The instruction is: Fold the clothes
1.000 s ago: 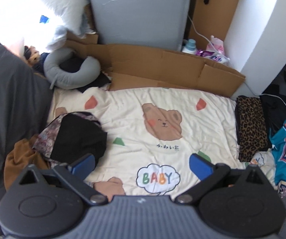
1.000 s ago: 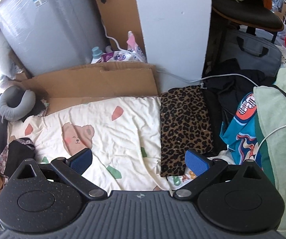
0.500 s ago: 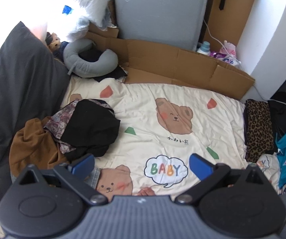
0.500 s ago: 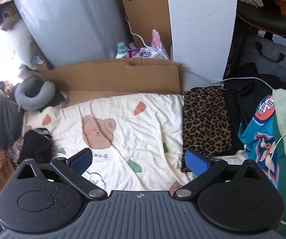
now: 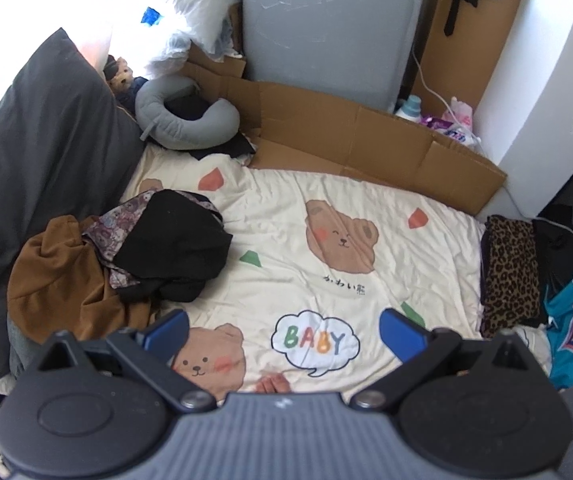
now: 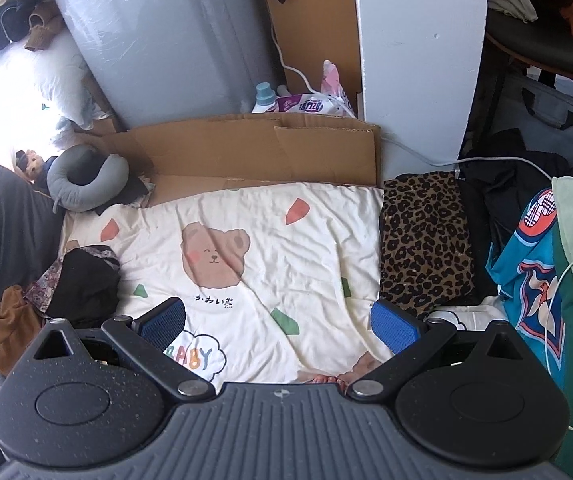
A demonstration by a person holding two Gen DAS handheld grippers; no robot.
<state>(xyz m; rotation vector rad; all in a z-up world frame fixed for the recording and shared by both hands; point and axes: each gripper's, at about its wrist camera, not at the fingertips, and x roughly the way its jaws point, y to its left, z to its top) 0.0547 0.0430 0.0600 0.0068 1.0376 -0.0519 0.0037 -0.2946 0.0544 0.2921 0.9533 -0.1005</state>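
Note:
A loose pile of clothes lies at the left of the cream bear-print blanket (image 5: 310,280): a black garment (image 5: 174,248) on a floral one (image 5: 114,220), and a brown one (image 5: 58,280) beside them. The same black garment (image 6: 82,284) shows at the left in the right wrist view. A folded leopard-print garment (image 5: 510,268) (image 6: 426,240) rests at the blanket's right edge. My left gripper (image 5: 284,332) hangs open above the blanket's near part, right of the pile. My right gripper (image 6: 278,322) is open too, high over the blanket, left of the leopard garment. Neither holds anything.
Flattened cardboard (image 5: 366,140) and a grey appliance (image 5: 326,28) bound the far side. A grey neck pillow (image 5: 182,120) and dark pillow (image 5: 26,152) sit at left. A teal printed cloth (image 6: 534,264), black clothes and a white cable lie at right. Toes (image 5: 274,384) show near the blanket's front.
Both grippers have risen and pulled back, so more of the blanket and the clothes pile shows. Jaws stay open; nothing was picked up.

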